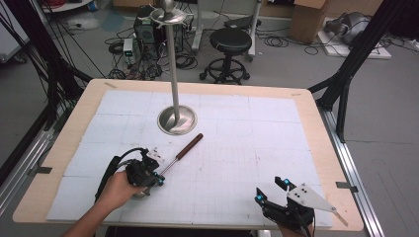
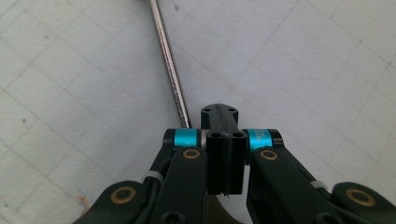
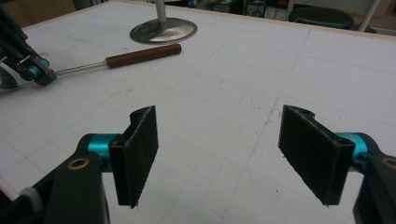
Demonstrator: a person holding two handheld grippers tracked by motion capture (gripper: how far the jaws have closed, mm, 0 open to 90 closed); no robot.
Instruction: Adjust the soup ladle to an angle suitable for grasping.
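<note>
Steel shaft and brown wooden handle make up the utensil [image 1: 185, 148], which lies flat on the white gridded mat [image 1: 257, 128] in the left half of the tabletop. It runs slantwise: the handle end points toward the far edge and stops just short of the stand [image 1: 177, 120], apart from its round base, and the shaft end points toward the near left corner. This orientation presents the thin shaft to the left gripper [image 1: 160, 178], which sits low over the mat at that end. In the left gripper view the left gripper [image 2: 219, 114] is clenched, pad against pad, with nothing seen between the pads. The utensil [image 2: 168, 65] runs just beside the jaws and passes under one of them; whether it touches them cannot be told. Closed jaws give a narrow, stiff tip, so this posture probably serves to nudge or steer the shaft rather than to lift it (a lift would require the jaws to part and straddle the shaft first). The right gripper [image 1: 269, 190] rests at the near edge toward the right corner, well apart from the work. In the right gripper view the right gripper [image 3: 219, 154] stands released, jaws wide and grasping nothing, aimed across the mat at the utensil [image 3: 140, 55] and the stand [image 3: 163, 30], presumably parked in readiness.
</note>
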